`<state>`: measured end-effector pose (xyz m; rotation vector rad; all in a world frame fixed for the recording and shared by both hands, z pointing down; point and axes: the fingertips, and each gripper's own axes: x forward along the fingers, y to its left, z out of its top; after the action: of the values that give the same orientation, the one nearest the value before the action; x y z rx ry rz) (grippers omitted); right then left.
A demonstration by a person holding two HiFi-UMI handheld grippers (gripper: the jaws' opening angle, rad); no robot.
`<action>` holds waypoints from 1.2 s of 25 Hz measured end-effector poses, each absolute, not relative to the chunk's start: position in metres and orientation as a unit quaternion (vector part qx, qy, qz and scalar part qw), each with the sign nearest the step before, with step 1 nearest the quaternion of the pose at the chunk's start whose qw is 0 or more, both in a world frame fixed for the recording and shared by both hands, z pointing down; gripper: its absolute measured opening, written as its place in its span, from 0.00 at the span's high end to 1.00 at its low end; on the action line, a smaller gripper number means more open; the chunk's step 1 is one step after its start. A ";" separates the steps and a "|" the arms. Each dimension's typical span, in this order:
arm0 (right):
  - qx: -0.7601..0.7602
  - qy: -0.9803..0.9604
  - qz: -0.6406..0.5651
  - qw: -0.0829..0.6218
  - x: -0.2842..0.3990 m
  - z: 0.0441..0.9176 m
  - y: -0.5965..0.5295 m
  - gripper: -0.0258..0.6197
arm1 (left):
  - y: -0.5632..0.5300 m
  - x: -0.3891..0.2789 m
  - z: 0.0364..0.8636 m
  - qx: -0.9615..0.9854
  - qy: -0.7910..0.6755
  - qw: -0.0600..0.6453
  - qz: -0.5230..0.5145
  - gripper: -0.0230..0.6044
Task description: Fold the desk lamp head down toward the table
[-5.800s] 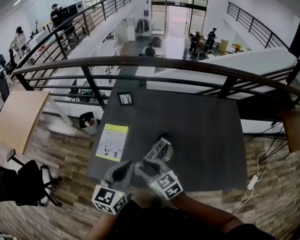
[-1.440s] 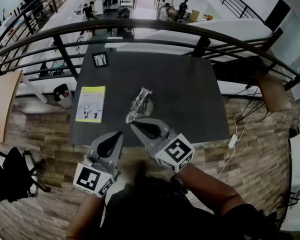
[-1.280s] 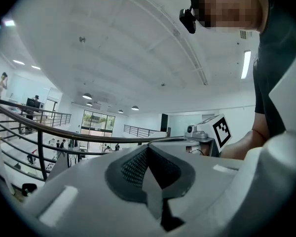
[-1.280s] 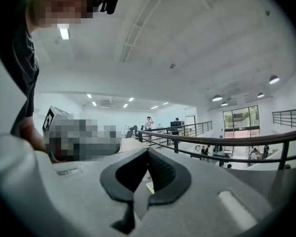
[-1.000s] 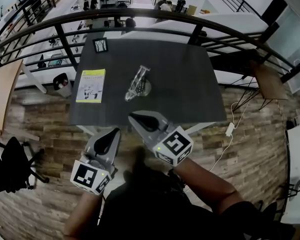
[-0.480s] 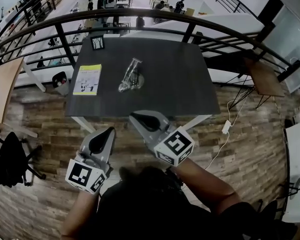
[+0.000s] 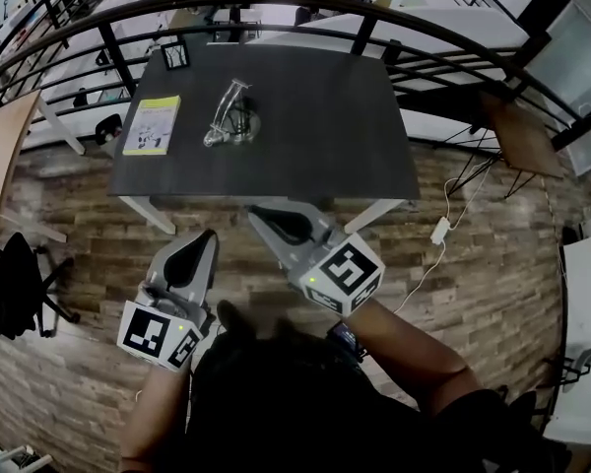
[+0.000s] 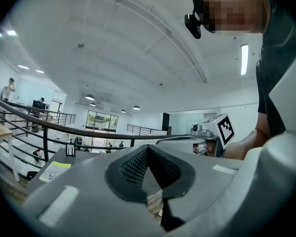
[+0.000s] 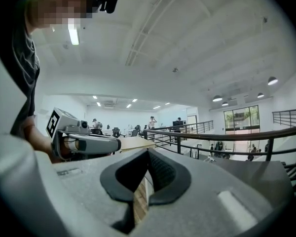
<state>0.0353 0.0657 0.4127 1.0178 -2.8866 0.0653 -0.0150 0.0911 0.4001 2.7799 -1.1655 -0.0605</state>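
The silver desk lamp (image 7: 227, 116) stands on the dark table (image 7: 345, 116), its arm and head folded low over its round base. Both grippers hang over the wooden floor, well short of the table's near edge and apart from the lamp. My left gripper (image 7: 206, 236) is shut with nothing in it, and its tips meet in the left gripper view (image 8: 148, 150). My right gripper (image 7: 257, 211) is also shut and empty, as the right gripper view (image 9: 148, 152) shows. Each gripper view shows the other gripper beside it.
A yellow booklet (image 7: 152, 124) and a small picture frame (image 7: 174, 54) lie on the table's left part. A black railing (image 7: 276, 0) runs behind the table. A white power strip with cable (image 7: 439, 231) lies on the floor at right, a black chair (image 7: 10, 282) at left.
The person has stepped back from the table. Both shut grippers have drawn away from the lamp and now hang over the floor; the lamp stays folded on the table.
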 end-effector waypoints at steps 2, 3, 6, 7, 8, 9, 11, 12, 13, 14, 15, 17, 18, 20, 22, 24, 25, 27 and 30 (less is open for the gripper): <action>0.328 -0.943 0.025 0.041 0.048 0.418 0.077 0.96 | 0.102 0.000 0.404 0.920 -0.387 0.066 -0.016 0.96; 0.327 -0.944 0.028 0.041 0.054 0.421 0.083 0.96 | 0.108 0.008 0.405 0.920 -0.387 0.064 -0.014 0.96; 0.326 -0.944 0.035 0.041 0.071 0.427 0.104 0.96 | 0.129 0.024 0.409 0.918 -0.390 0.066 -0.011 0.96; 0.325 -0.944 0.037 0.042 0.075 0.428 0.110 0.96 | 0.136 0.028 0.410 0.918 -0.391 0.069 -0.011 0.96; 0.324 -0.944 0.039 0.043 0.079 0.429 0.116 0.96 | 0.142 0.031 0.411 0.917 -0.391 0.070 -0.010 0.96; 0.323 -0.944 0.040 0.043 0.082 0.429 0.122 0.96 | 0.147 0.034 0.411 0.917 -0.392 0.071 -0.010 0.96; 0.322 -0.945 0.038 0.043 0.089 0.428 0.131 0.96 | 0.155 0.040 0.410 0.916 -0.394 0.071 -0.012 0.96; 0.322 -0.945 0.037 0.044 0.091 0.427 0.135 0.96 | 0.159 0.043 0.410 0.916 -0.395 0.071 -0.013 0.96; 0.321 -0.945 0.037 0.044 0.094 0.428 0.139 0.96 | 0.163 0.045 0.411 0.915 -0.396 0.071 -0.013 0.96; 0.320 -0.946 0.038 0.044 0.096 0.429 0.142 0.96 | 0.166 0.048 0.412 0.915 -0.397 0.072 -0.014 0.96; 0.319 -0.946 0.038 0.044 0.098 0.429 0.146 0.96 | 0.170 0.050 0.413 0.915 -0.397 0.072 -0.014 0.96; 0.317 -0.947 0.037 0.045 0.103 0.429 0.152 0.96 | 0.177 0.056 0.414 0.914 -0.398 0.073 -0.014 0.96; 0.316 -0.947 0.037 0.045 0.106 0.429 0.154 0.96 | 0.179 0.058 0.414 0.914 -0.399 0.074 -0.014 0.96; 0.313 -0.948 0.037 0.044 0.110 0.428 0.160 0.96 | 0.184 0.061 0.413 0.912 -0.403 0.073 -0.014 0.96; 0.309 -0.949 0.036 0.042 0.112 0.427 0.164 0.96 | 0.189 0.063 0.413 0.910 -0.408 0.072 -0.014 0.96; 0.305 -0.951 0.038 0.040 0.110 0.428 0.167 0.96 | 0.193 0.061 0.412 0.907 -0.414 0.072 -0.012 0.96; 0.302 -0.952 0.039 0.038 0.108 0.428 0.168 0.96 | 0.196 0.059 0.413 0.906 -0.417 0.073 -0.010 0.96; 0.297 -0.954 0.036 0.036 0.103 0.425 0.170 0.96 | 0.200 0.054 0.415 0.904 -0.422 0.076 -0.006 0.96; 0.291 -0.956 0.033 0.031 0.098 0.421 0.174 0.96 | 0.203 0.049 0.414 0.901 -0.428 0.073 -0.003 0.96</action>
<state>0.0983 0.1737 0.4206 0.8969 -2.9436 0.1012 0.0495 0.2034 0.4142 2.7052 -1.2842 -0.0104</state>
